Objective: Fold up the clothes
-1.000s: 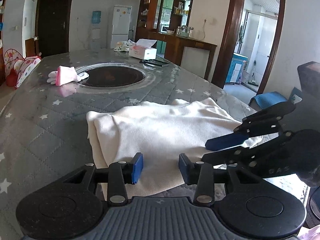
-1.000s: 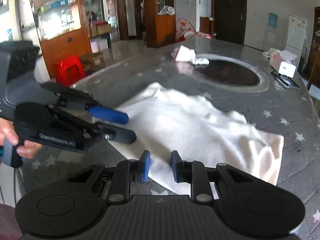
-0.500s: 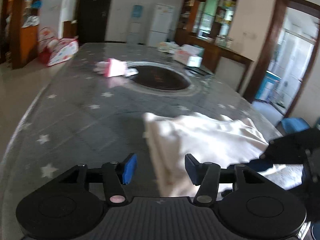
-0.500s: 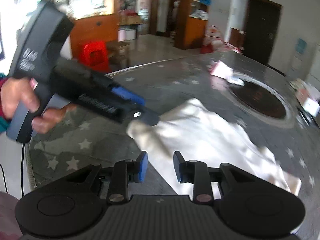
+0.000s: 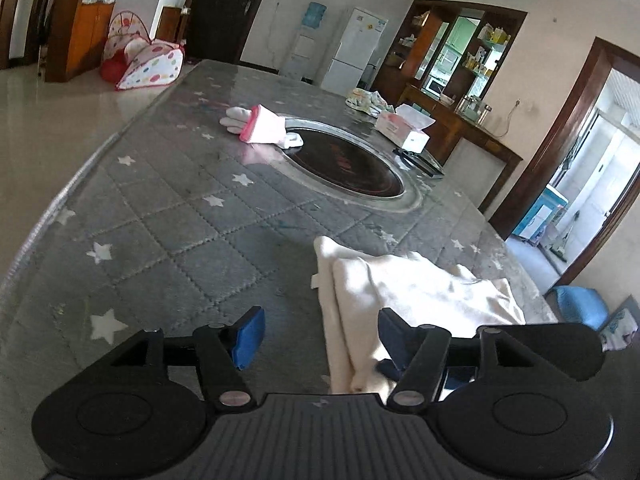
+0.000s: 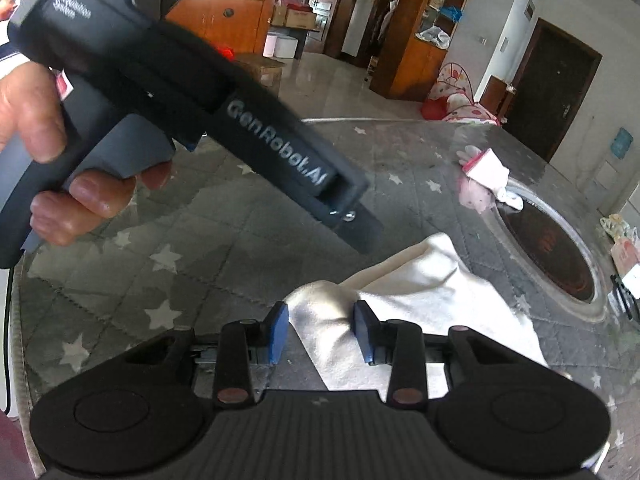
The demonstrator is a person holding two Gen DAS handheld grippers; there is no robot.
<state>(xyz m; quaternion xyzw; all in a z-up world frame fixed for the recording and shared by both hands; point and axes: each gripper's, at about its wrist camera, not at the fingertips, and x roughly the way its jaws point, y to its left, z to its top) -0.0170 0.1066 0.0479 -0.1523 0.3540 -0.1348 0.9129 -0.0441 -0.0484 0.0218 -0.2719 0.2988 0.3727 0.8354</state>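
The cream-white garment (image 5: 416,300) lies folded over on the near part of the big round table (image 5: 168,240), close to the near edge, on the grey quilted cover with white stars. Its folded edge runs away from the near rim towards the dark round hotplate (image 5: 348,168) sunk in the table's middle.

The left tongs (image 5: 320,340) are opening and stand wide. The garment's near end lies between them, bunched against the right-hand blue pad (image 5: 390,328), while the left-hand pad (image 5: 250,336) is well clear over bare cover, so nothing is pinched. In the right wrist view the left tongs (image 6: 360,232) reach in from the upper left, held by the person's hand (image 6: 60,152), and hover over the cloth's far corner.

The right tongs (image 6: 320,332) are opening too, though set narrower. A rumpled corner of the garment (image 6: 400,300) sits in the gap between the blue pads (image 6: 278,330); it brushes the right-hand one, and I see no squeeze on it.

Further across the table a pink-and-white glove (image 5: 260,128) lies at the hotplate's rim, touching it. Near the far edge stands a tissue box (image 5: 404,132) with a crumpled bag (image 5: 366,100) behind it, and something flat and dark (image 5: 420,160) lies just beside the box. Beyond the table, on the tiled floor, a spotted play tent (image 5: 140,60) stands by a wooden cabinet, and a white fridge (image 5: 356,52) is against the far wall.
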